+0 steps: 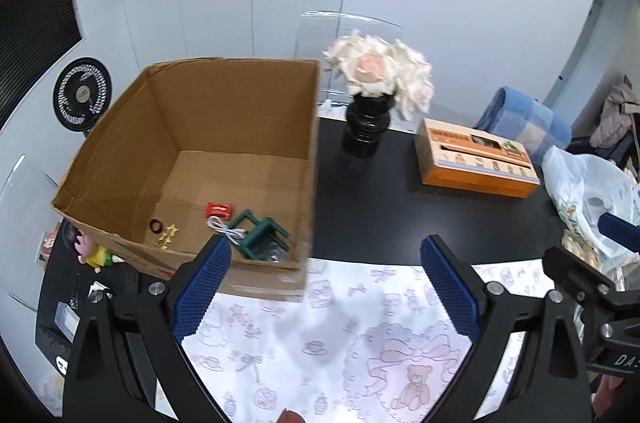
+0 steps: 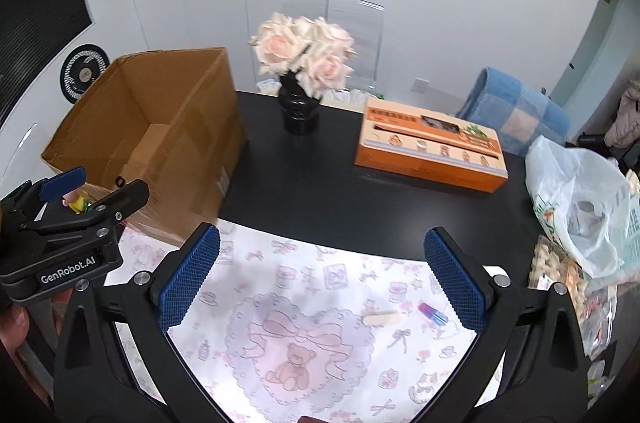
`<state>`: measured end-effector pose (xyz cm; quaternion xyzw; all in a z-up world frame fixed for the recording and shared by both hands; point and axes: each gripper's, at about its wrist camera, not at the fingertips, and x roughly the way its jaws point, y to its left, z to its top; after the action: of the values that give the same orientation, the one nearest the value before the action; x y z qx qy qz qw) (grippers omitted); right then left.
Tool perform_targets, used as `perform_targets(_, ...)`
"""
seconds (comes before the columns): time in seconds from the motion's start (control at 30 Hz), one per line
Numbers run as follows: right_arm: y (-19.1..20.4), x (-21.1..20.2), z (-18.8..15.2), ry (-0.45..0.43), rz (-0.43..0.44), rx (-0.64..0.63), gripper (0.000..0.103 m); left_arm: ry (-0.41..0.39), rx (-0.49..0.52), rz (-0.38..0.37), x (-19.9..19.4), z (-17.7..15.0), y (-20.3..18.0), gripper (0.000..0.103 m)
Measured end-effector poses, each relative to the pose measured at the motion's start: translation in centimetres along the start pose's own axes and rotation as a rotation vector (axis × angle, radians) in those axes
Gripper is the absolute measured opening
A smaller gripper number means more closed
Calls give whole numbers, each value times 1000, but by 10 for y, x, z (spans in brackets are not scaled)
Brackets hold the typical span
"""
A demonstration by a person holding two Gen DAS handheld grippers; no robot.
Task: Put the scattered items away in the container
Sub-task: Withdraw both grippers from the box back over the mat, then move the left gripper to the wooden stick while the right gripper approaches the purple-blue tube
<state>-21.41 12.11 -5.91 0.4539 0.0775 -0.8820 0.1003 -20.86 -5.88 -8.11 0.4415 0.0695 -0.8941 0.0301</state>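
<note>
Both claws empty and spread wide: left claw [image 1: 326, 297] hangs over the printed mat [image 1: 320, 335] just in front of the box [image 1: 120, 143], right claw [image 2: 322, 287] over the mat further right. Box is open-topped cardboard at the left of the black tabletop [image 2: 320, 183]; already inside, near the front wall: red packet [image 1: 218, 210], white cable [image 1: 228, 230], green stool-like piece [image 1: 262, 235], black ring [image 1: 155, 225], small gold bits [image 1: 168, 236]. Left on the mat in the right view: a beige stick [image 2: 381, 317] and a purple-blue tube [image 2: 433, 313], near each other, just inside my right finger [image 2: 454, 283]. My guess: both light, stiff, smooth, so they may roll or squirt out of a pinch. Take each across the middle of its long axis, pads square to it. Tube looks the slipperier one. Mat is thin and may bunch if fingertips drag. Readable text: "GenRobot.AI" on the left claw body as seen in the right view, part of "DA…" on the right one in the left view. Orange carton [image 2: 432, 151] has print, too small to read. Vase of roses [image 2: 300, 79] behind, keep clear.
</note>
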Motion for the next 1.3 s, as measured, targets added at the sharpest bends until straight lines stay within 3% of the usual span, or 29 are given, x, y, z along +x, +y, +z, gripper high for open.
perform_targets(0.5, -84, 14, -44, 60, -28, 86, 103, 51, 75, -28, 22, -29, -73, 95)
perform_targets(1.3, -182, 90, -115, 195, -14, 149, 103, 207, 166, -59, 101, -104, -171, 95)
